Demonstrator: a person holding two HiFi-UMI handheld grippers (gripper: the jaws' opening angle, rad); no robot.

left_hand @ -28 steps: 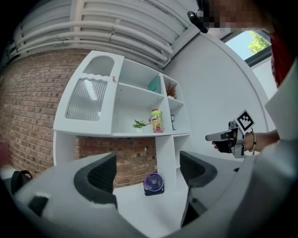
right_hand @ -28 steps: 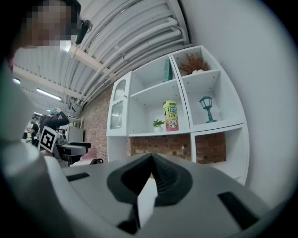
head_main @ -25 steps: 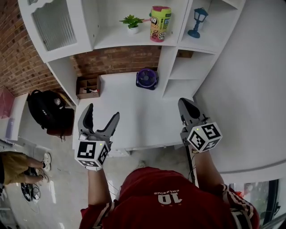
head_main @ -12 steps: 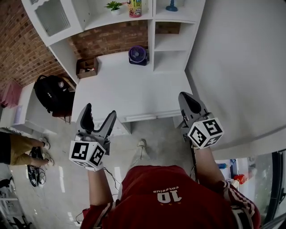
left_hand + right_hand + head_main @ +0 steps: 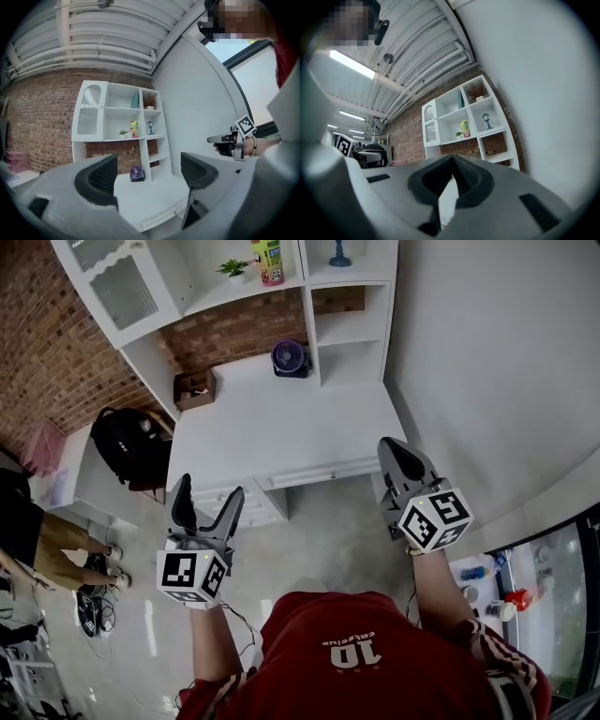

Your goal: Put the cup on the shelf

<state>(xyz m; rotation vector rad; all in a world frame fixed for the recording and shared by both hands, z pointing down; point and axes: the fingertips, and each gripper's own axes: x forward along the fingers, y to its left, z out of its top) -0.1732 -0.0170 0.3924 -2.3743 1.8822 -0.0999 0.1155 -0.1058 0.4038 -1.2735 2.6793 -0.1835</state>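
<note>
Backed off from surface (image 5: 281, 432) since earlier — cup (image 5: 268, 261) on shelf (image 5: 246, 292). My left tool (image 5: 206, 493) wide open, empty — right tool (image 5: 394, 448) closed, empty.

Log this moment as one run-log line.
cup: upright on shelf beside plant | left gripper: open, empty | right gripper: shut, empty

The red shirt (image 5: 394, 681) has a big white number 10 on it; a short white word sits right by the number, but its letters are too small to read; the cup (image 5: 268, 261) on the shelf (image 5: 246, 292) has bright print on it, too far away to read; the marker cube (image 5: 192, 575) on the left tool (image 5: 206, 491) and the marker cube (image 5: 434, 518) on the right tool (image 5: 392, 448) show only black and white square patterns.
</note>
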